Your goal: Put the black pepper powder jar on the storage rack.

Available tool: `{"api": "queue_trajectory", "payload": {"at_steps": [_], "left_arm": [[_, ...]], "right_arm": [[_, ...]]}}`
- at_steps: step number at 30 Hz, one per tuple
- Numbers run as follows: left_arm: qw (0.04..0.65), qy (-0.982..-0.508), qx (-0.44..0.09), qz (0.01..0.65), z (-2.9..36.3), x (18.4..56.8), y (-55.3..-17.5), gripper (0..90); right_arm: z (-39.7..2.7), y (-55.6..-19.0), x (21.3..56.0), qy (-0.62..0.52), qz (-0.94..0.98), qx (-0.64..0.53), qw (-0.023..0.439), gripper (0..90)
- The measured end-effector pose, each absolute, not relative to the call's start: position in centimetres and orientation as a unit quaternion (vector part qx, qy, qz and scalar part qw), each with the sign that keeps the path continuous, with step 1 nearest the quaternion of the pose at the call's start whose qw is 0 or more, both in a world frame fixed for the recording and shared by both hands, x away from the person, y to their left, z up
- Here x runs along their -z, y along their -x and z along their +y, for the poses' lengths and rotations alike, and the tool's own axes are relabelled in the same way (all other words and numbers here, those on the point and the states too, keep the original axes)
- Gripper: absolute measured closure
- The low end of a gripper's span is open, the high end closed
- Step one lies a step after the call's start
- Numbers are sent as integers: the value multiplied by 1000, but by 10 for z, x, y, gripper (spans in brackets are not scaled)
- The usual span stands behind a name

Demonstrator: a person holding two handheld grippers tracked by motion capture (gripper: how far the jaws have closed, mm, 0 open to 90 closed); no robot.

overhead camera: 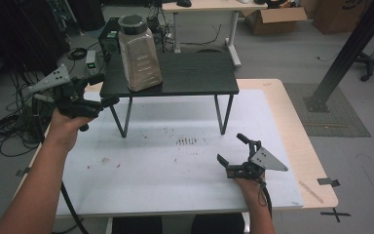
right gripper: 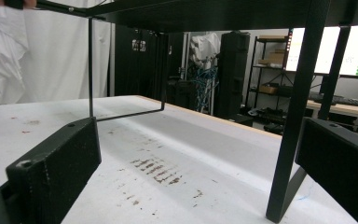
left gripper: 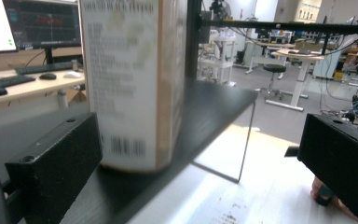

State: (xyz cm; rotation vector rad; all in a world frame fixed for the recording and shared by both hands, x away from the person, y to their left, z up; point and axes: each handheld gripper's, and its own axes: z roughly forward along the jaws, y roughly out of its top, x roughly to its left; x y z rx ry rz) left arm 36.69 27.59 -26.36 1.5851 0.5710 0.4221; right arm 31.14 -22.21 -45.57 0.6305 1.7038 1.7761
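Approach step judged in hand: jar (overhead camera: 139, 53) is stood on black shelf (overhead camera: 190, 75), left gripper (overhead camera: 100, 90) held wide open, empty, at its 8 o'clock; right gripper (overhead camera: 233, 151) parked open, empty, on worktop (overhead camera: 151, 170); closing around jar needed next.

My left gripper (overhead camera: 99, 92) hovers open-jawed beside the black shelf (overhead camera: 185, 73) bearing the jar (overhead camera: 139, 56); my right gripper (overhead camera: 233, 148) rests open on the counter (overhead camera: 141, 170)

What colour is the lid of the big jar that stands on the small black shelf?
The lid of the jar is dark grey, almost black; the high view shows it best.
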Motion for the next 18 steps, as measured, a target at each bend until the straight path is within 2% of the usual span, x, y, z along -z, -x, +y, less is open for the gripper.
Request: {"api": "queue_trajectory", "payload": {"at_steps": [18], "left_arm": [[660,-686,-176,252,279,332,-344,2]], "right_arm": [[-222,-311,456,-236,641,-668,296,0]]}}
